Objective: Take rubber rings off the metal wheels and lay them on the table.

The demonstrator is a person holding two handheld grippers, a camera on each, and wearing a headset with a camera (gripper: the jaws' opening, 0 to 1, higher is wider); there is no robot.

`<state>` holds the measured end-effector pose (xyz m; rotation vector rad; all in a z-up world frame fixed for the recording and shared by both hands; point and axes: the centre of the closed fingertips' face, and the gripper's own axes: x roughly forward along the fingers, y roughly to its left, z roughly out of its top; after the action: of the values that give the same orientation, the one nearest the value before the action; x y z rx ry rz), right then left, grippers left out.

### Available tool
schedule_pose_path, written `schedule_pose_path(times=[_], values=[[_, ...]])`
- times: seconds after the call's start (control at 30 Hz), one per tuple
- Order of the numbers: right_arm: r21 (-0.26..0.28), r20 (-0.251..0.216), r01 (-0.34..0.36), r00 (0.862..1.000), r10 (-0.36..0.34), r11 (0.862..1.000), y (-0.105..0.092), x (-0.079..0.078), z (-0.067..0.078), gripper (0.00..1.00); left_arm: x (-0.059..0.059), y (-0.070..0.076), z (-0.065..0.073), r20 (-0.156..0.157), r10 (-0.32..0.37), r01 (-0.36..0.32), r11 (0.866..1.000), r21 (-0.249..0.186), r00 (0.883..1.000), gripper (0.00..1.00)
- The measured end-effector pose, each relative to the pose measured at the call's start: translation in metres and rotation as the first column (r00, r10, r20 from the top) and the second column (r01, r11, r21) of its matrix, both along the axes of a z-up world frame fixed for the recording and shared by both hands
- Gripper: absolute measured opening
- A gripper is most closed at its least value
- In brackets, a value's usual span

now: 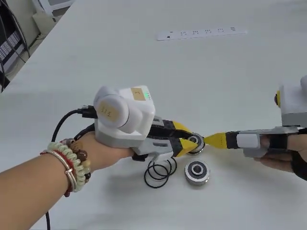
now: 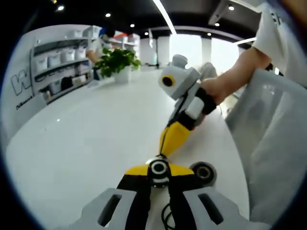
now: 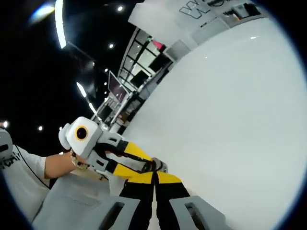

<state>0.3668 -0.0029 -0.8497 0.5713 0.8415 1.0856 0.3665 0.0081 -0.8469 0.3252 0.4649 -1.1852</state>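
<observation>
Yellow left fingers (image 2: 137, 170) clamp a metal wheel (image 2: 159, 168); right fingers (image 1: 216, 140), pressed together, touch its edge.

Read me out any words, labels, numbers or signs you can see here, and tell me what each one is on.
"W": large letter on the white wall, left gripper view; the rest is cut off.
Small line under it: too blurred to read.
Sticker on the left gripper: too blurred.
Barcode label, head view's left edge: bars, no legible digits.
Wall lettering, right gripper view: too distorted.
</observation>
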Motion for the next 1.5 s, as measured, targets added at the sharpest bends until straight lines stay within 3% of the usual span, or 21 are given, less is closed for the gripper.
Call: schedule_pose_path(times=[0.13, 0.67, 0.73, 0.77, 0.8, 0.93, 1.03, 1.13, 1.3, 1.43, 1.5], values=[[0.029, -0.023, 0.002, 1.000, -0.001, 1.000, 0.001, -0.003, 0.003, 0.00, 0.000, 0.000, 0.000, 0.003, 0.002, -0.002, 1.000, 0.009, 1.000, 0.14], [0.049, 0.007, -0.048, 0.999, 0.047, 0.998, 0.015, -0.011, 0.016, 0.00, 0.000, -0.002, 0.000, 0.006, 0.000, 0.000, 1.000, 0.013, 1.000, 0.13], [0.088, 0.004, -0.059, 0.998, 0.059, 0.994, 0.019, -0.012, 0.022, 0.00, 0.000, -0.002, 0.000, 0.008, 0.000, 0.000, 1.000, 0.013, 1.000, 0.13], [0.078, 0.008, -0.062, 0.998, 0.062, 0.995, 0.021, -0.013, 0.022, 0.00, 0.000, -0.003, 0.000, 0.010, 0.001, -0.001, 1.000, 0.013, 1.000, 0.13], [0.045, 0.045, -0.075, 0.996, 0.073, 0.996, 0.019, -0.012, 0.019, 0.00, 0.000, -0.003, 0.000, 0.014, 0.000, 0.000, 1.000, 0.015, 1.000, 0.13], [0.009, 0.059, -0.061, 0.996, 0.060, 0.998, 0.013, -0.009, 0.016, 0.00, 0.000, -0.003, 0.000, 0.022, -0.002, 0.002, 1.000, 0.024, 1.000, 0.14], [-0.086, 0.091, -0.049, 0.994, 0.057, 0.995, 0.004, -0.005, 0.003, 0.00, 0.000, -0.003, 0.000, 0.015, 0.007, -0.007, 1.000, 0.024, 1.000, 0.14], [-0.077, 0.080, -0.047, 0.995, 0.054, 0.996, 0.005, -0.006, 0.004, 0.00, 0.000, -0.004, 0.000, 0.006, 0.011, -0.011, 1.000, 0.025, 1.000, 0.14], [-0.104, 0.104, -0.056, 0.992, 0.067, 0.993, 0.006, -0.006, 0.004, 0.00, 0.001, -0.006, 0.000, 0.016, -0.012, 0.011, 0.997, 0.082, 1.000, 0.16], [-0.114, 0.108, -0.052, 0.992, 0.065, 0.992, 0.005, -0.002, 0.005, 0.00, -0.002, -0.009, 0.007, 0.006, -0.022, 0.022, 0.998, 0.066, 1.000, 0.30], [-0.122, 0.112, -0.053, 0.992, 0.066, 0.991, 0.005, -0.002, 0.007, 0.00, -0.002, -0.008, 0.012, 0.028, -0.030, 0.028, 0.997, 0.068, 0.999, 0.29]])
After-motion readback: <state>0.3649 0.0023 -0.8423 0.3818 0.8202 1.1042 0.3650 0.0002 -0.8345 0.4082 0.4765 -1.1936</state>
